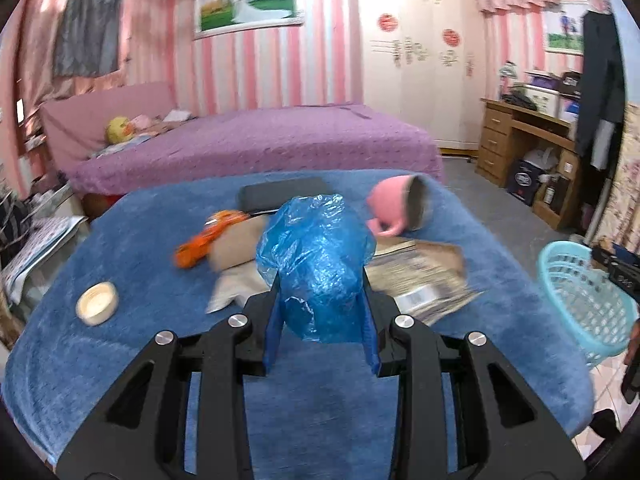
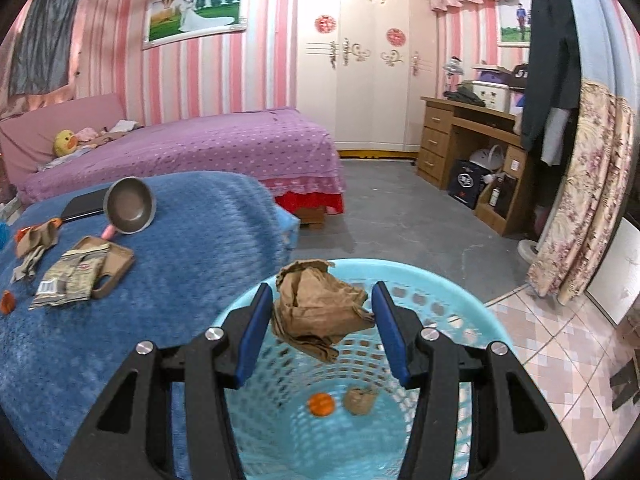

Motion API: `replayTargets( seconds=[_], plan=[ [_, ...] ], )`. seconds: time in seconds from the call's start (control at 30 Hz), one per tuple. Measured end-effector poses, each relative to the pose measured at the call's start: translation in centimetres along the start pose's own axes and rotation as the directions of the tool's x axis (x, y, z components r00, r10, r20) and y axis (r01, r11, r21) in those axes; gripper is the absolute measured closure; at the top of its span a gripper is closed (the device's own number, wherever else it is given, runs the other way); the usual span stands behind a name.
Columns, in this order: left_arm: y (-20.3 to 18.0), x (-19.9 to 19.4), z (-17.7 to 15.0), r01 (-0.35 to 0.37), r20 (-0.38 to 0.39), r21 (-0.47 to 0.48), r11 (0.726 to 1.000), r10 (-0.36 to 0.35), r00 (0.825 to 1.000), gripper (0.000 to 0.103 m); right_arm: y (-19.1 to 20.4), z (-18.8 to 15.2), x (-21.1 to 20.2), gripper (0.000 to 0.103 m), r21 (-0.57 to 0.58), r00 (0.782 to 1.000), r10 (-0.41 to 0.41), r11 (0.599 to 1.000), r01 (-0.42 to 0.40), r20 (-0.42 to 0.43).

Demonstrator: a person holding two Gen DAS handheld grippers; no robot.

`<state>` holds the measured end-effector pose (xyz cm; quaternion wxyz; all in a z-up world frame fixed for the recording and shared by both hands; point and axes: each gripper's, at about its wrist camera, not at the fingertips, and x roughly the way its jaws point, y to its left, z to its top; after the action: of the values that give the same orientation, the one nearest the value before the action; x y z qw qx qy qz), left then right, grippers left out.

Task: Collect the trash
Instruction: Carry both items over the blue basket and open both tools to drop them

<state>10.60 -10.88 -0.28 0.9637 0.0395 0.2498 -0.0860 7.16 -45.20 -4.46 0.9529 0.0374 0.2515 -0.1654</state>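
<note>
My left gripper is shut on a crumpled blue plastic bag, held above the blue-covered table. My right gripper is shut on a crumpled wad of brown paper, which hangs over the mouth of a light-blue plastic basket. At the basket's bottom lie an orange piece and a small brown paper ball. The left wrist view shows the basket beyond the table's right edge. An orange wrapper, brown paper and a printed packet lie on the table.
A pink-handled small pan, a brown tray, a flat black object and a round cream lid also sit on the table. A purple bed stands behind, a wooden desk at the right, tiled floor beside the basket.
</note>
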Motion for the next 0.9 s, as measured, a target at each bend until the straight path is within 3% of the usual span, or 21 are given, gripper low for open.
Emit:
replayTargets(
  seconds=[0.2,0.43,0.83,0.87,0.9],
  plan=[
    [-7.7,1.6,1.3,0.168,-0.002,0.0,0.986,-0.168,0.986,0.071,-1.1,0.3,0.0,0.052,-0.028,0.999,-0.043,0.999,0.043,0.008],
    [-16.1,3.5,0.5,0.306,-0.046,0.032,0.951,-0.305,0.951,0.071,-5.3,0.0,0.0,0.052,0.026,0.998,-0.066,0.997,0.066,-0.004],
    [-26.1,5.4,-1.1,0.433,-0.139,0.099,0.896,-0.418,0.898,0.071,-10.7,-1.2,-0.5,0.052,0.107,0.989,-0.148,0.983,0.15,-0.026],
    [-26.7,5.5,-1.3,0.44,-0.148,0.107,0.892,-0.423,0.894,0.07,-10.7,-1.2,-0.5,0.052,0.11,0.988,-0.151,0.982,0.153,-0.025],
    [-27.0,5.5,-1.4,0.445,-0.155,0.114,0.888,-0.427,0.891,0.061,-10.8,-1.2,-0.6,0.052,0.112,0.988,-0.153,0.981,0.155,-0.026]
  ],
)
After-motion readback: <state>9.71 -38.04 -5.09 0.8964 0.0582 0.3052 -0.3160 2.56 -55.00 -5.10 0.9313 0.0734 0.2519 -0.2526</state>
